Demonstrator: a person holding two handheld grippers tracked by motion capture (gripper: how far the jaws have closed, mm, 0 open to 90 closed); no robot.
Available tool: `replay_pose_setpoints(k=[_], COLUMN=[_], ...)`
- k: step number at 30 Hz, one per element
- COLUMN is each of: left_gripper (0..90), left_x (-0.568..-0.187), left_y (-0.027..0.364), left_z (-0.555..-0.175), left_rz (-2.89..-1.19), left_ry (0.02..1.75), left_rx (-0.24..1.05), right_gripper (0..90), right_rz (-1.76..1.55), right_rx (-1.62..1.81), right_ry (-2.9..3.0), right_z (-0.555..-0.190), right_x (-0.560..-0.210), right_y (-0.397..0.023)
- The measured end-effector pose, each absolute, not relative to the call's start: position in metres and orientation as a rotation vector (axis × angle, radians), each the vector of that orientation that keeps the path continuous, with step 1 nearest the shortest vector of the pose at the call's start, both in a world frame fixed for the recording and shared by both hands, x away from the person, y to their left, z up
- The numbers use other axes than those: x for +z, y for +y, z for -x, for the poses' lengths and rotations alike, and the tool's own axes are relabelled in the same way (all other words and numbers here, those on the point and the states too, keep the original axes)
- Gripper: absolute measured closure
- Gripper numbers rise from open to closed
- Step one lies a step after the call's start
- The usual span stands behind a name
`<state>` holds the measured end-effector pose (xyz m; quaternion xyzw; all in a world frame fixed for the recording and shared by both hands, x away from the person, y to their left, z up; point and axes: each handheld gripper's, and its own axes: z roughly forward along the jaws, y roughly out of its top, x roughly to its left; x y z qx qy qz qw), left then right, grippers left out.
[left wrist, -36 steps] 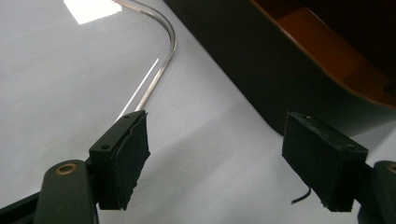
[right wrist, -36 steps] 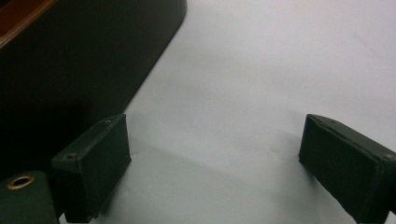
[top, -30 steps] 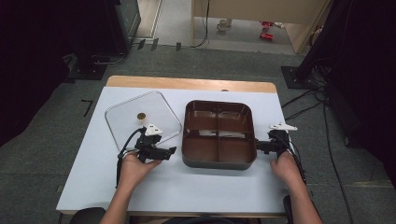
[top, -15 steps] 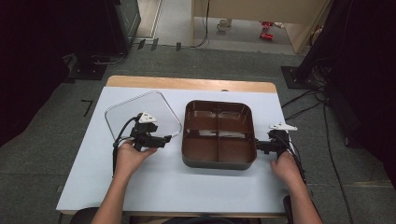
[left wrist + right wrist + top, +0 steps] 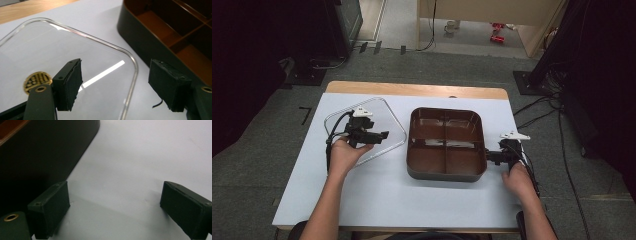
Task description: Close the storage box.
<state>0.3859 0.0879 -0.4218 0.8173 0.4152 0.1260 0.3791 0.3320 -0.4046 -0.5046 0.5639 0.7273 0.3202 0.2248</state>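
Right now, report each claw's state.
Left claw: open, empty, over the clear lid.
Right claw: open, empty, beside the brown tray.

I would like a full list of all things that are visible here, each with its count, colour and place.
tray: one, dark brown with four compartments, all of them empty, at the middle of the table.
clear lid: one, transparent with a small gold round mark, flat on the table to the left of the tray.
table: one, white top with a wooden strip at the far edge.
floor cables and dark stands: several, black, on the grey floor around the table.
left tongs: one, black, open, over the clear lid.
right tongs: one, black, open, at the right side of the tray near its front corner.
hands: two, one holding each tongs, forearms coming in from the bottom.
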Motion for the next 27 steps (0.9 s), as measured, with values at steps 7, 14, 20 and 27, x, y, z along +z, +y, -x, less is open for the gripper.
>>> replay_pose_setpoints(k=[7, 14, 20, 27], left_gripper=[33.4, 32.9, 33.5, 33.9], left_x=[-0.431, -0.438, -0.447, -0.458], left_y=[0.104, 0.116, 0.122, 0.126], left_z=[-0.401, -0.413, -0.421, -0.423], left_rz=[-2.057, -2.043, -2.060, -2.064], left_ry=[1.086, 1.104, 1.119, 1.142], left_rx=[0.368, 0.424, 0.424, 0.429], right_gripper=[8.2, 8.2, 8.2, 8.2], right_rz=[-1.555, -1.555, -1.554, -1.555], right_rx=[0.883, 0.883, 0.883, 0.883], right_ry=[2.006, 2.006, 2.006, 2.006], right_z=[-0.332, -0.332, -0.332, -0.332], right_x=[-0.505, -0.505, -0.505, -0.505], right_y=[-0.405, -0.405, -0.405, -0.405])
